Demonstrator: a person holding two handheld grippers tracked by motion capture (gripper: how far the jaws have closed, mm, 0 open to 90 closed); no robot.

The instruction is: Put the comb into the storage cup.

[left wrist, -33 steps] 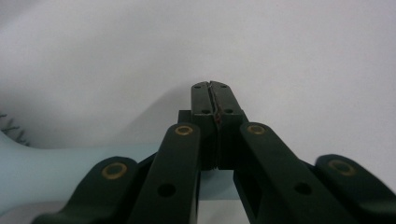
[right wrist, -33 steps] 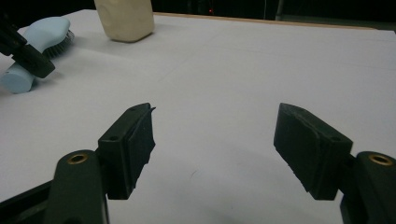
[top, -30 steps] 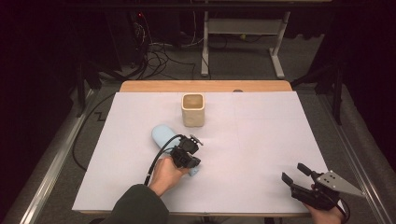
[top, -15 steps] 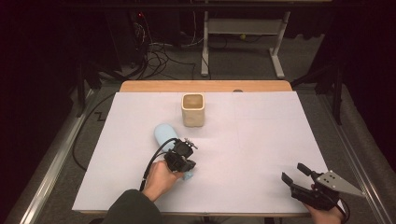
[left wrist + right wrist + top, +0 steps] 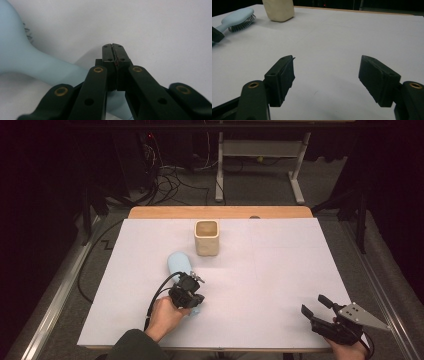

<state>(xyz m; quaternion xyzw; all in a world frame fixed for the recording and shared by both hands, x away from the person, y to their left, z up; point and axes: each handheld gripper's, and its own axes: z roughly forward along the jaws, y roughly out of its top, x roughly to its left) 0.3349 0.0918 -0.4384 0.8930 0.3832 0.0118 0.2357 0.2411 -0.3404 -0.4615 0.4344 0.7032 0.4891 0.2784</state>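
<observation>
A light blue hairbrush [image 5: 178, 262] lies bristles down on the white table top [image 5: 280, 270], left of the middle. My left gripper [image 5: 192, 282] sits over the brush's handle [image 5: 30, 62]. Its jaws are shut against each other with nothing between the pads [image 5: 114, 47], and the handle runs underneath and beside them. My right gripper [image 5: 314, 304] rests near the table's front right corner, open and holding nothing [image 5: 327, 70]. From there the brush [image 5: 238, 16] shows far off at the upper left.
A beige square cup [image 5: 206, 237] stands upright behind the brush, near the table's far edge, also in the right gripper view [image 5: 279, 8]. A wooden strip [image 5: 220, 212] runs along the back. Cables and a desk frame [image 5: 260, 165] lie on the floor beyond.
My left hand has slid a little to the left and toward the near edge along the brush handle. The brush, the cup and the right gripper have stayed put.
</observation>
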